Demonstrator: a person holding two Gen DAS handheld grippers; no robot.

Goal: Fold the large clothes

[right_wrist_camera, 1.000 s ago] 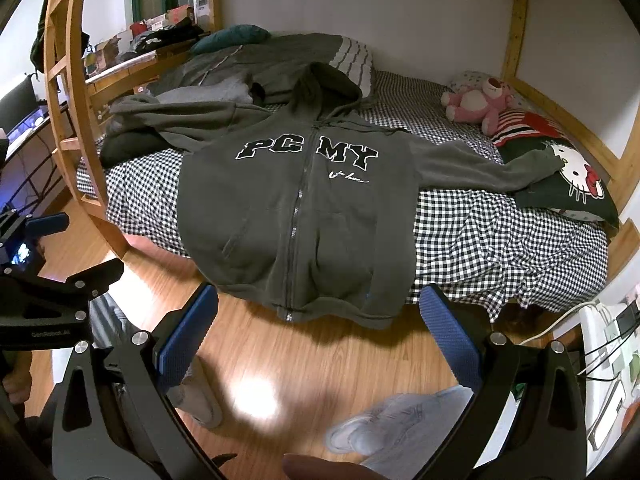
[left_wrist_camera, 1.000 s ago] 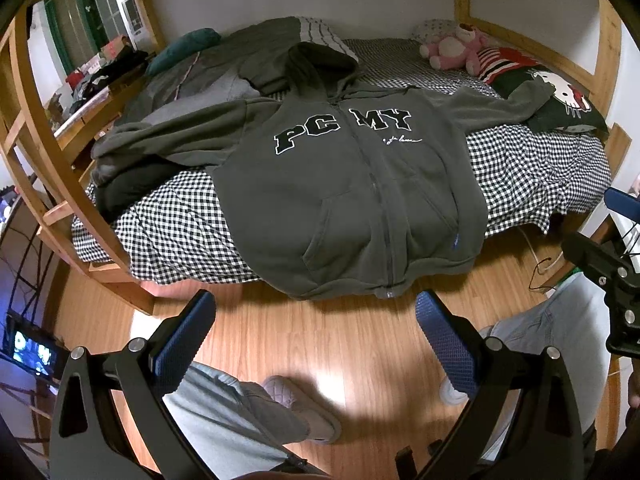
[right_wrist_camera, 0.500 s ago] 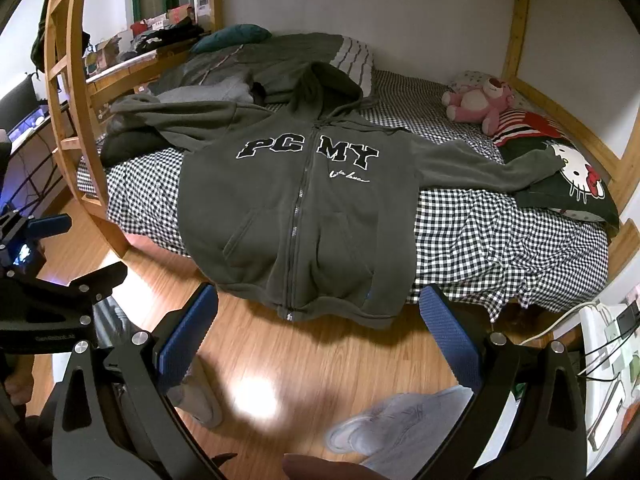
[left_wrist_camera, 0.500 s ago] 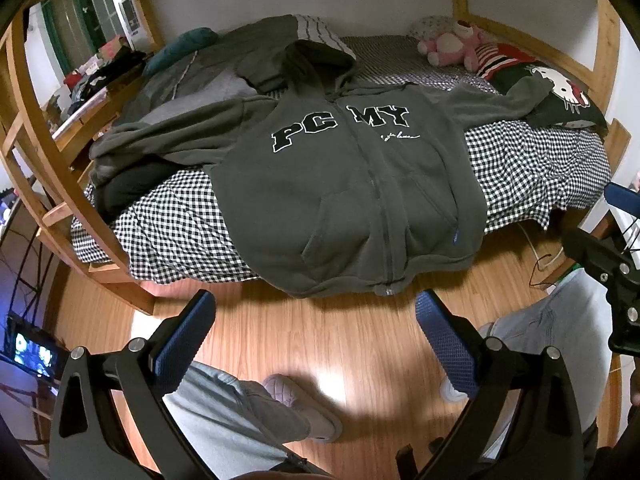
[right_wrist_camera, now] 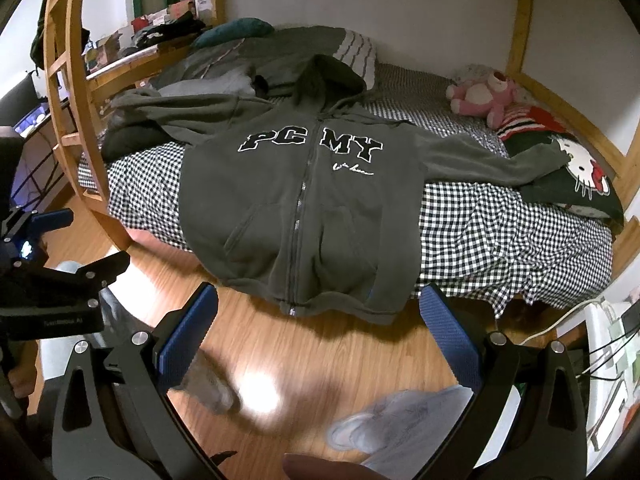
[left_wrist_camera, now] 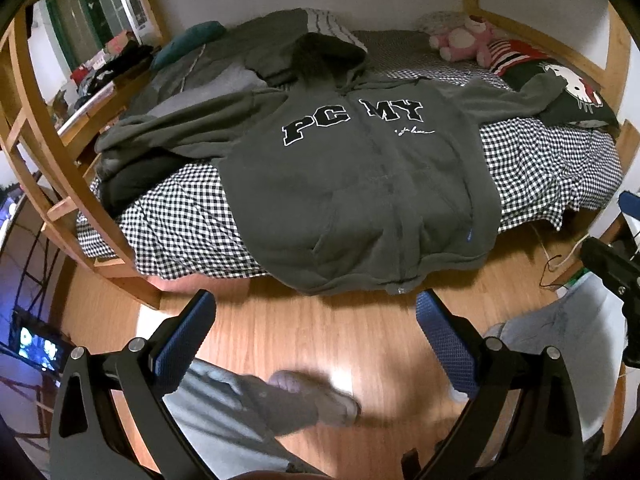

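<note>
A dark grey zip hoodie [left_wrist_camera: 360, 184] with "PC MY" lettering lies face up across the checkered bed [left_wrist_camera: 188, 220], sleeves spread and hem hanging over the bed's near edge. It also shows in the right wrist view [right_wrist_camera: 304, 208]. My left gripper [left_wrist_camera: 316, 340] is open and empty, above the wooden floor short of the hem. My right gripper [right_wrist_camera: 320, 340] is open and empty, also short of the hem. Neither touches the hoodie.
A wooden bed frame and ladder [left_wrist_camera: 44, 168] stand at the left. Other clothes [left_wrist_camera: 224, 68], a pink plush toy [left_wrist_camera: 468, 40] and a Hello Kitty pillow [left_wrist_camera: 568, 92] lie on the bed. The person's legs and shoes [left_wrist_camera: 316, 400] are on the floor below. Cables and a white unit [right_wrist_camera: 608, 344] sit right.
Both grippers have moved slightly closer to the bed, so the hoodie looks a little larger. The person's feet have shifted. Both grippers stay open.
</note>
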